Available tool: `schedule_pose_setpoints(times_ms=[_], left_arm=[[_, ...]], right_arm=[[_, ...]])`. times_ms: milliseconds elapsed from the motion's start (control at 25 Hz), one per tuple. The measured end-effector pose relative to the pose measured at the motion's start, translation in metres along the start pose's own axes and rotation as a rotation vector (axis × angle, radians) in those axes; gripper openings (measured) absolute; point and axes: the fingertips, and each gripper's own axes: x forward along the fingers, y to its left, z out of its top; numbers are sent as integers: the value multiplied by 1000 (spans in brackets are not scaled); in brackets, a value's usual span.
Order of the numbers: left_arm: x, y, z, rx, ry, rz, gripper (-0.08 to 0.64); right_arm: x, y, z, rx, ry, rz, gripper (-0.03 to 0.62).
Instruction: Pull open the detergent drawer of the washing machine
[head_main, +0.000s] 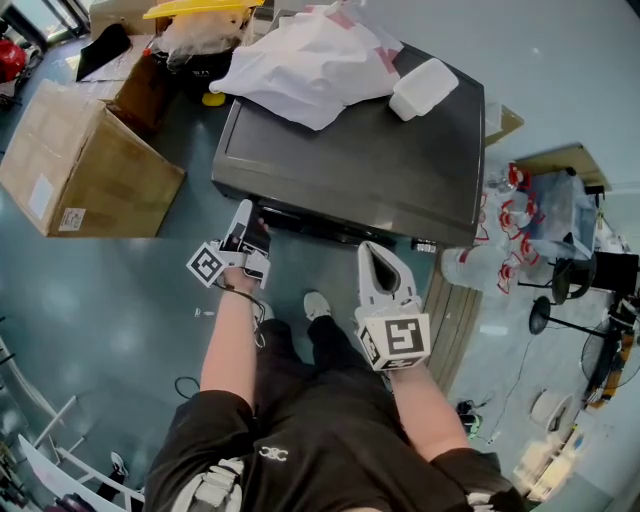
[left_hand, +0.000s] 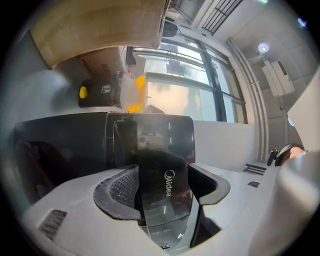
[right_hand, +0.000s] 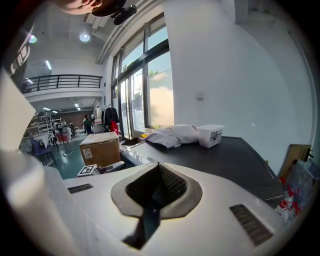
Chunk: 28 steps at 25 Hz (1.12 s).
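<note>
Daylight floods in through tall windows (right_hand: 159, 85), which blow out pale in both gripper views; round ceiling lamps (right_hand: 84, 37) add small hot spots. The head view is evenly bright, with a soft sheen on the dark washing machine (head_main: 370, 160) top. Both gripper views bend strongly and darken to black at their rims

On the washer (head_main: 400, 170) top, a bag (head_main: 310, 65) and a tub (head_main: 423, 88) fill the back edge; the front half is bare. Its front left corner is taken: the left gripper (head_main: 254, 222) clamps the drawer (left_hand: 167, 175) there. The right gripper (head_main: 378, 255) hangs before the front edge, jaws together. We see open floor (head_main: 130, 290) between washer and carton (head_main: 80, 165). Bottles (head_main: 505, 215) crowd the right side.
</note>
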Motion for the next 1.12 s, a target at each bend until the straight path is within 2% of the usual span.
schedule_pose_setpoints(times_ms=[160,480,600,720,800,960,1120], left_arm=[[3,4,4,2,1,-12,304],[6,4,2,-69,21,-128,284],[8,4,-1,-39,64,-183,275],[9,6,-2,16,111,-189,259],[11,6,-2,39,111,-184,262],[9,6,-1,34,64,-185,264],[7,8,-1,20,94,-200,231]], right_arm=[[0,2,3,-3,-11,4,3],[0,1,-2,-10,-1,0,3],[3,2,-11,-9,18,0,3],[7,5,-19,-12,33,10,3],[10,7,-23,-15,43,13,3],[11,14,-24,-26,49,25,3],[10,21,-23,-43,46,39,3]])
